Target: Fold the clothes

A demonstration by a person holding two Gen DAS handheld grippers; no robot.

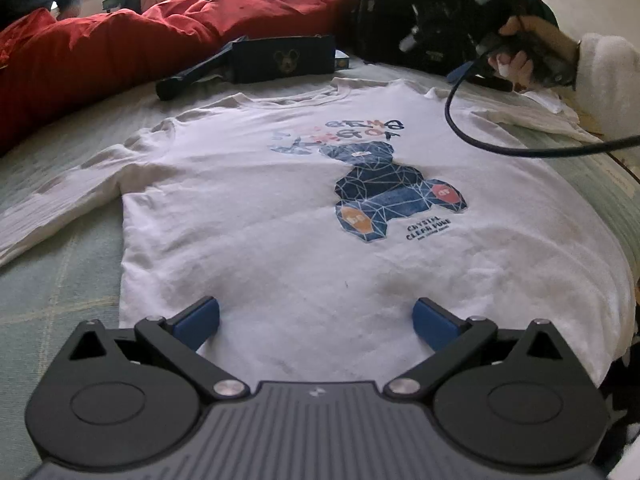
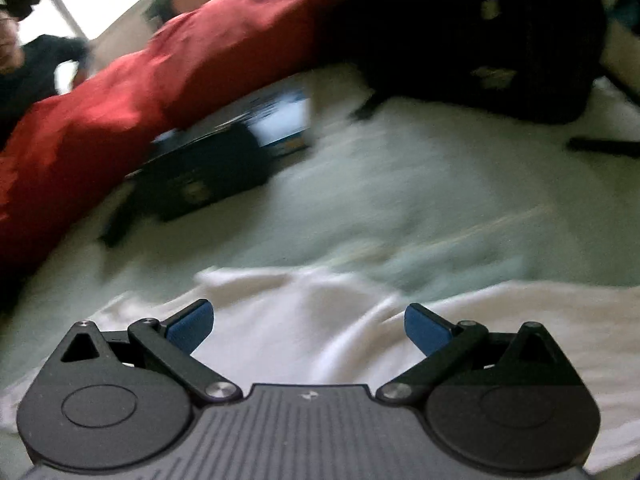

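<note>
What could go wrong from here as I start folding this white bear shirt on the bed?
1. The black cable loops low over the white long-sleeved shirt with the blue bear print and could snag or get folded in.
2. Both the left tongs and the right tongs are open and hold nothing, so the fabric may bunch rather than lift cleanly.
3. The dark blue box lies near the collar and may block a fold.

A shirt (image 1: 280, 208) lies flat on the bed (image 1: 52, 280), a quilt (image 1: 120, 44) and box (image 1: 284, 58) behind it.
</note>
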